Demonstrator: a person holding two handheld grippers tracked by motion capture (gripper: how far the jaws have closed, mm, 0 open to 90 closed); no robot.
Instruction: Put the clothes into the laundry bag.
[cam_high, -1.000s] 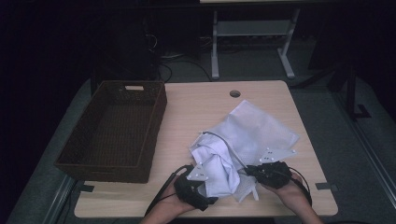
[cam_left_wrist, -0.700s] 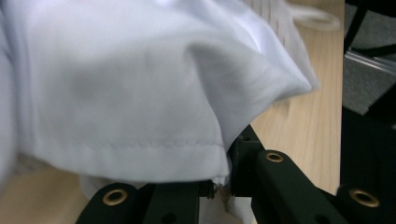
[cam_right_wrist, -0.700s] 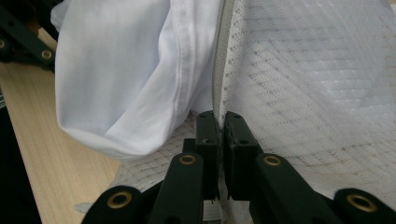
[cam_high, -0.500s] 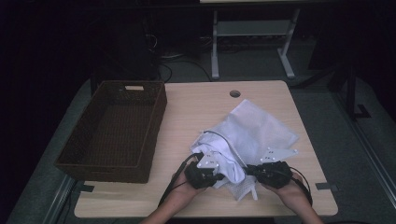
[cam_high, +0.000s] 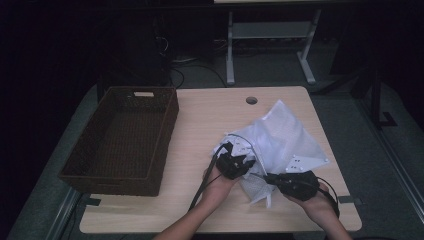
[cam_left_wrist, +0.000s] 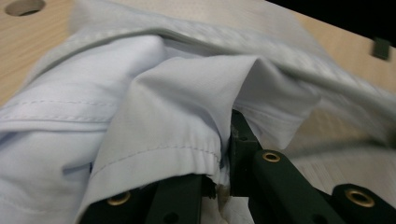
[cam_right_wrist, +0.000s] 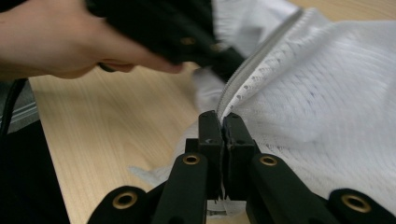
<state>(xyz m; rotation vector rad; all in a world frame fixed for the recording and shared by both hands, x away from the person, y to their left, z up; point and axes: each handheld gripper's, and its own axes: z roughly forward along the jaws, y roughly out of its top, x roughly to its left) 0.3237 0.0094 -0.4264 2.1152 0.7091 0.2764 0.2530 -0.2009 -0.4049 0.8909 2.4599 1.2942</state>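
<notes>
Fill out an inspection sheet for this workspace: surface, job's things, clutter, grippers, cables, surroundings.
Surface: wooden table, round hole near its far edge.
Job's things: white mesh bag with a zipper; white shirt bunched at its near side.
Clutter: brown wicker basket at the table's left, nothing seen inside.
Grippers: left gripper has just closed on a shirt fold; right gripper shut on the bag's zipper edge.
Cables: black cable trails from the left gripper towards the near edge.
Surroundings: dark room, grey floor, white frame legs beyond the table.
</notes>
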